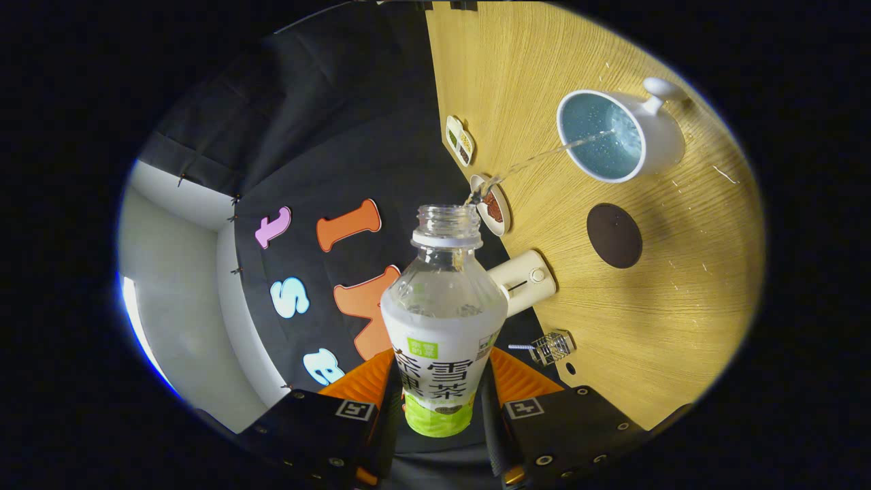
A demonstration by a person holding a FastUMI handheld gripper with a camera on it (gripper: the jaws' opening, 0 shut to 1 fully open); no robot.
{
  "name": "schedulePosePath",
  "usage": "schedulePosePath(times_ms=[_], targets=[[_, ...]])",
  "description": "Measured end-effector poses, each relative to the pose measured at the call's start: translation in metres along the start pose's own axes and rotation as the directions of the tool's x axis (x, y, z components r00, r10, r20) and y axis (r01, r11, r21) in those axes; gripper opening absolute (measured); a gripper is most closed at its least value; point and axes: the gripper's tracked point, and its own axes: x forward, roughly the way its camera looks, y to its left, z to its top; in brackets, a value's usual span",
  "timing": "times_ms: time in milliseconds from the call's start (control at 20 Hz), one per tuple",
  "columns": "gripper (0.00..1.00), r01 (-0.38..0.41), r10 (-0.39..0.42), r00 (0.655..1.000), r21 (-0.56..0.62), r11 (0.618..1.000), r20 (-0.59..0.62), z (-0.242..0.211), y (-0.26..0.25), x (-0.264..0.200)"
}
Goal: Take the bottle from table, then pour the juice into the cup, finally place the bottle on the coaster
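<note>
Your gripper [439, 408] clamps the tilted bottle [442, 320] so juice arcs toward the cup [616, 136] at two o'clock; the coaster [614, 235] waits nearer.

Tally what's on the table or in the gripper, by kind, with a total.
Bottles: 1, bottle, tipped and pouring, with the gripper shut on it
Cups: 1, white cup
Coasters: 1, dark round coaster
Small dishes: 2, oval dish and divided dish
White cylinders: 1
Clear small items: 1
Total: 7
</note>
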Motion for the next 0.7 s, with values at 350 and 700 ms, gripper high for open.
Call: schedulePosePath(times_ms=[350,700], targets=[[0.55,-0.002,0.002,1.000,0.056,0.998,-0.001,0.0010,0.0033,-0.0014],[0.55,-0.014,0.013,1.000,0.099,0.995,0.006,0.0013,0.0074,-0.0005]])
